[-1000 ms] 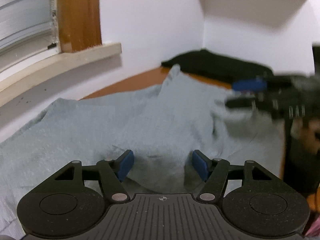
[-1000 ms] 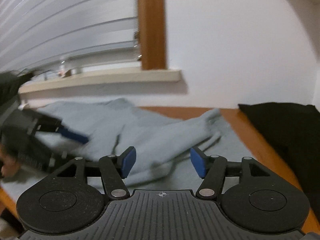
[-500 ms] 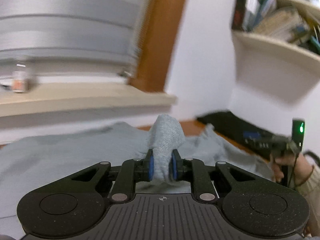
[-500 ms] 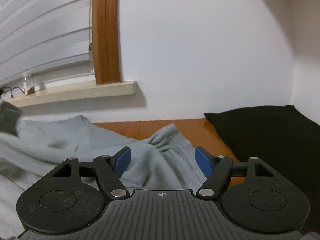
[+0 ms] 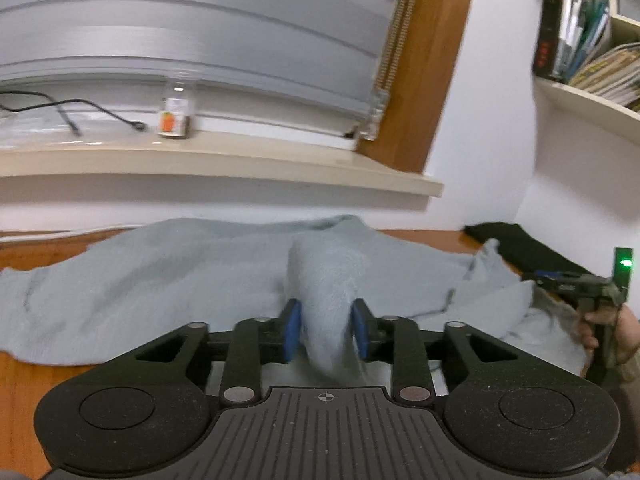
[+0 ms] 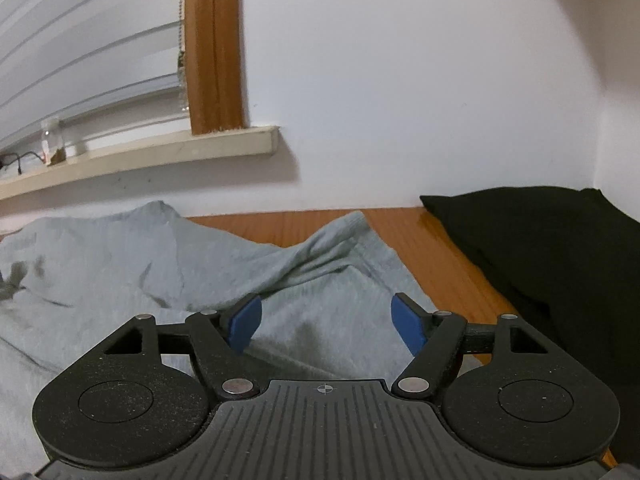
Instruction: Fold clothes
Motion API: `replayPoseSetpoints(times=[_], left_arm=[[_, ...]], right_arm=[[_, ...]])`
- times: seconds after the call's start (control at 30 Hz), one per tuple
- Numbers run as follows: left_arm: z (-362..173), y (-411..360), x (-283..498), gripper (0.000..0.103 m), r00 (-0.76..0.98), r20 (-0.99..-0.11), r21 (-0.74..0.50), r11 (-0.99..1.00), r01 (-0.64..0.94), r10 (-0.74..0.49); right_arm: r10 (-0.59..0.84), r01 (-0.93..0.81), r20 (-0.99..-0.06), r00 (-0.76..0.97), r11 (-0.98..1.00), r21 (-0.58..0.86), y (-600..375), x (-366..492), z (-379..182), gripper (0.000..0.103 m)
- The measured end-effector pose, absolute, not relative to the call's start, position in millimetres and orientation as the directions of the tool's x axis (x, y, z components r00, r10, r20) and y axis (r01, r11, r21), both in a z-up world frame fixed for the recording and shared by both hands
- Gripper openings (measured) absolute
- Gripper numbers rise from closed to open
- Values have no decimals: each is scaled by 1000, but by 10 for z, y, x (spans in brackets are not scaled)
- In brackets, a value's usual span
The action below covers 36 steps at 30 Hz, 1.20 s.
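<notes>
Left view: sits behind the left gripper [image 5: 326,332], low over the table [image 5: 24,380], close to the grey garment [image 5: 160,280], facing the window sill [image 5: 224,168] and blinds; shelf [image 5: 580,100] up on the right.
Right view: sits behind the right gripper [image 6: 326,326], low and close over the grey garment [image 6: 120,252], facing the white wall and corner.
Shared: grey garment, window sill [image 6: 160,152], bottle [image 5: 176,110] [image 6: 52,140], black cloth [image 5: 520,244] [image 6: 540,240].
Cross-sight: left view catches the right gripper [image 5: 540,276] at its right edge.

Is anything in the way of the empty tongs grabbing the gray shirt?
Nothing visible is. The right tongs are open just above the gray shirt. The black cloth lies off to the side.
</notes>
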<state>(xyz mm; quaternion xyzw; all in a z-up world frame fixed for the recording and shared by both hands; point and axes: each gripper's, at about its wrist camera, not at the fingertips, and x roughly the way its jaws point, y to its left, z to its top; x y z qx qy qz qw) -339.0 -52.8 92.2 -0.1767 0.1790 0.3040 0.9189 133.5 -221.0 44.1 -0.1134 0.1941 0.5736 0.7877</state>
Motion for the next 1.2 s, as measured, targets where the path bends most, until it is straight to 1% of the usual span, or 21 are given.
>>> replayPoseSetpoints(times=[0.07,0.13,0.27,0.3,0.33,0.4,0.43,0.47,0.5,0.53,0.63,0.73,0.87,0.97,1.0,1.03,1.07,1.1,1.17,1.2], left_arm=[[952,-528,-3501,37,740,-418,-220,731,-646,527],[995,-505,-3554,38,743,-408,-239,723,-648,531],[1060,-490,-3296,43,764,-424,-220,763,-608,487],[1070,-492,-3193,49,772,-430,-213,778,-591,469],[1076,-501,-3071,59,780,-438,-207,795,-571,447],[1080,-549,-2765,69,796,-456,-188,830,-524,399],[1080,-589,-2594,70,805,-463,-178,851,-494,371],[1074,-642,-2401,70,815,-471,-167,873,-458,337],[1060,-697,-2199,70,821,-481,-152,893,-423,307],[1041,-752,-2000,70,824,-492,-135,910,-391,281],[964,-929,-1428,70,826,-526,-93,951,-293,203],[859,-1089,-993,70,825,-551,-81,976,-203,126],[667,-1233,-568,70,786,-610,-22,990,-142,99],[550,-1262,-404,70,767,-635,6,993,-114,92],[534,-1262,-386,68,766,-637,7,995,-104,85],[524,-1259,-378,48,767,-638,6,996,-94,76],[516,-1261,-374,34,766,-639,6,996,-85,69],[523,-1270,-385,28,767,-638,8,997,-82,68],[567,-1305,-436,22,778,-623,22,996,-83,79],[593,-1357,-482,17,785,-613,35,996,-83,87]], right_arm=[[857,-949,-442,264,313,40,-2214,1326,415,72],[860,-950,-434,268,310,28,-2209,1304,406,72],[890,-942,-369,267,321,92,-2321,1362,408,72],[897,-938,-348,272,327,110,-2364,1379,412,72],[905,-939,-328,271,324,118,-2415,1383,415,72],[908,-940,-308,284,327,99,-2498,1362,443,72],[901,-941,-322,291,330,74,-2527,1338,462,68],[894,-942,-337,296,331,51,-2557,1314,481,61],[896,-952,-358,262,302,60,-2605,1306,493,43],[898,-960,-378,227,272,70,-2653,1298,503,31],[896,-975,-409,172,215,62,-2817,1230,480,29],[879,-979,-449,163,199,34,-2944,1183,415,29],[821,-970,-523,227,240,-45,-3042,1185,294,29],[834,-970,-512,204,245,12,-3172,1277,280,29],[835,-970,-511,204,241,6,-3182,1265,277,29],[836,-971,-509,205,238,-1,-3190,1253,275,29],[836,-971,-507,212,238,-13,-3172,1224,273,29],[836,-971,-505,217,237,-25,-3155,1196,271,29],[843,-976,-501,197,217,-19,-3121,1141,285,29],[846,-978,-499,190,207,-21,-3103,1110,292,29]])
